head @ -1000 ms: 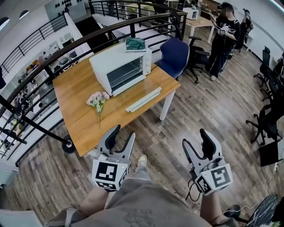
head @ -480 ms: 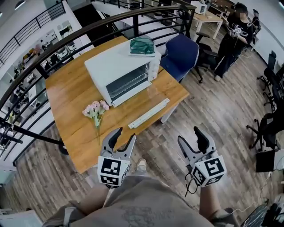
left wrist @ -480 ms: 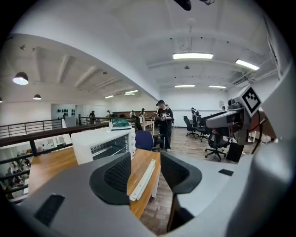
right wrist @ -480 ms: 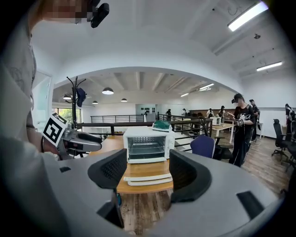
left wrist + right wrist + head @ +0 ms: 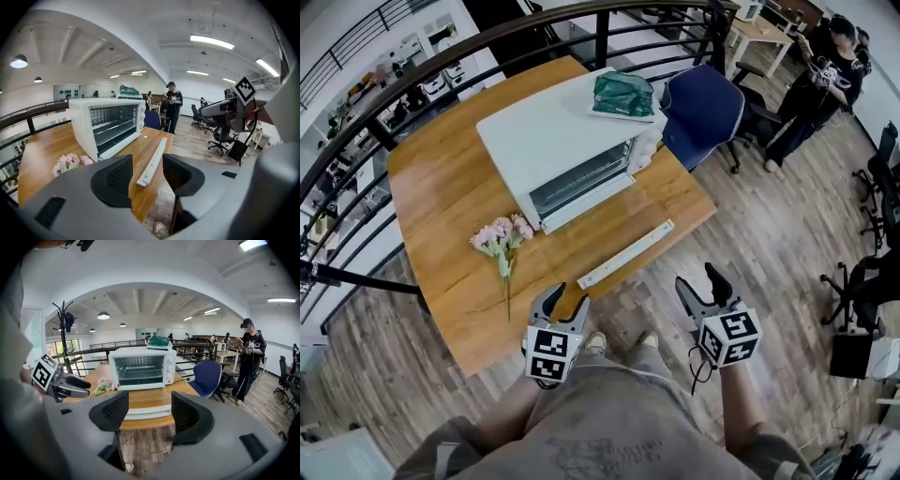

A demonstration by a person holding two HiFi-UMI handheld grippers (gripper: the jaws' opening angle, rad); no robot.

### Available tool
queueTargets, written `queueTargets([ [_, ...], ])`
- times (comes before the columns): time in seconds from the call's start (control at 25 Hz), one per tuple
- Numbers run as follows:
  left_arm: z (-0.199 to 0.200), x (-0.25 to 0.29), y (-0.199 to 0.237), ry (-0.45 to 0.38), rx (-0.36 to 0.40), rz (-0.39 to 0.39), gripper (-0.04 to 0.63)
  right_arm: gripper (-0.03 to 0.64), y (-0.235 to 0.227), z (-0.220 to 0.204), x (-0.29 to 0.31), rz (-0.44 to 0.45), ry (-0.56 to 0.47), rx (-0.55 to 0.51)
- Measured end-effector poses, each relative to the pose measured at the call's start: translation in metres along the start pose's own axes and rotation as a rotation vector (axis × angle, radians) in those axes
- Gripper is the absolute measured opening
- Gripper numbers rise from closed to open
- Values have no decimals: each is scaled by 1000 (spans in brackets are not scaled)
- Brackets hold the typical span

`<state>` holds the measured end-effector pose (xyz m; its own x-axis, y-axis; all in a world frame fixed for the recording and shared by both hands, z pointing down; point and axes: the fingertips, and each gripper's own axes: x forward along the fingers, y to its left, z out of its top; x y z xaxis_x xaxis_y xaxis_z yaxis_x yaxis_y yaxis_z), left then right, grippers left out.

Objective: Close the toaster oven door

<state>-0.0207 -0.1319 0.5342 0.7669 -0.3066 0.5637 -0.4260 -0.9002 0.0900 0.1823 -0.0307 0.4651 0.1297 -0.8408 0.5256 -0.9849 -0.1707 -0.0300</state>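
A white toaster oven (image 5: pixel 562 141) stands on the wooden table (image 5: pixel 441 197), its glass door folded down flat toward me. The door's white handle bar (image 5: pixel 626 253) lies near the table's front edge. My left gripper (image 5: pixel 562 302) is open and empty, just off that edge, short of the handle. My right gripper (image 5: pixel 698 281) is open and empty too, over the floor to the right of the table. The left gripper view shows the oven (image 5: pixel 108 122) and the handle bar (image 5: pixel 152 161) beyond the left gripper (image 5: pixel 146 171). From the right gripper (image 5: pixel 149 416) the oven (image 5: pixel 140 364) appears front-on.
A green packet (image 5: pixel 623 94) lies on the oven's top. Pink flowers (image 5: pixel 499 239) lie on the table, left of the door. A blue chair (image 5: pixel 703 108) stands behind the table's right corner, a black railing (image 5: pixel 356 141) curves round the far side, and a person (image 5: pixel 825 84) stands far right.
The view has closed in on the table. Both grippers, still open, now sit nearer the table's front edge and the lowered door's handle.
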Motion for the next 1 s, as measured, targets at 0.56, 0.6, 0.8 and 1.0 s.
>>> queueTargets([
  [0.56, -83, 64, -2, 207, -136, 137, 219, 286, -59, -80, 116, 146, 192, -60],
  [0.6, -88, 68, -3, 223, -159, 156, 219, 281, -63, -84, 123, 166, 204, -70],
  [0.8, -107, 84, -2, 274, -250, 256, 219, 252, -83, -109, 162, 241, 281, -107],
  [1.0, -115, 93, -2, 285, -331, 332, 219, 244, -98, -130, 188, 317, 348, -144],
])
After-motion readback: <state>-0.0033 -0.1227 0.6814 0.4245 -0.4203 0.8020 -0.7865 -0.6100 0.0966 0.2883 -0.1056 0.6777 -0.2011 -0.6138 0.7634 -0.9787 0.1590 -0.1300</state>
